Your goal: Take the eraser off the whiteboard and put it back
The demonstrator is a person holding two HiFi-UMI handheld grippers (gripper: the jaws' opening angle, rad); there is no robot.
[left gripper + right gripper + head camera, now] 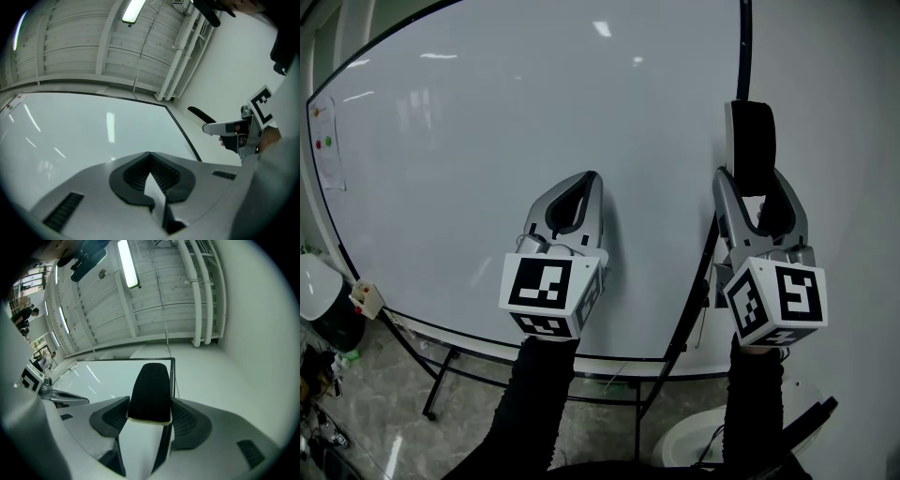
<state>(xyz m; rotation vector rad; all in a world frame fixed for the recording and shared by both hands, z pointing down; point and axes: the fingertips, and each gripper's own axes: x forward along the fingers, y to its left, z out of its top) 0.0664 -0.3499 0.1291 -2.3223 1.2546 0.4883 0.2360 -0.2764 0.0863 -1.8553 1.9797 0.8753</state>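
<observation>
The eraser (748, 145), black felt on a white body, stands upright between the jaws of my right gripper (752, 183), which is shut on it. It is level with the right edge of the whiteboard (534, 141); I cannot tell whether it touches the board. In the right gripper view the eraser (150, 392) fills the gap of the right gripper (150, 402), with the whiteboard (108, 376) behind. My left gripper (589, 180) is shut on nothing, its tips close to the board. In the left gripper view, the left gripper (150, 155) points at the whiteboard (84, 126), with the eraser (201, 114) to the right.
The board rests on a black stand (441, 375) over a marbled floor. A paper sheet with red and green magnets (322, 142) is at the board's left edge, and a small box (366, 298) at its lower left corner. A white wall (834, 141) lies right of the board.
</observation>
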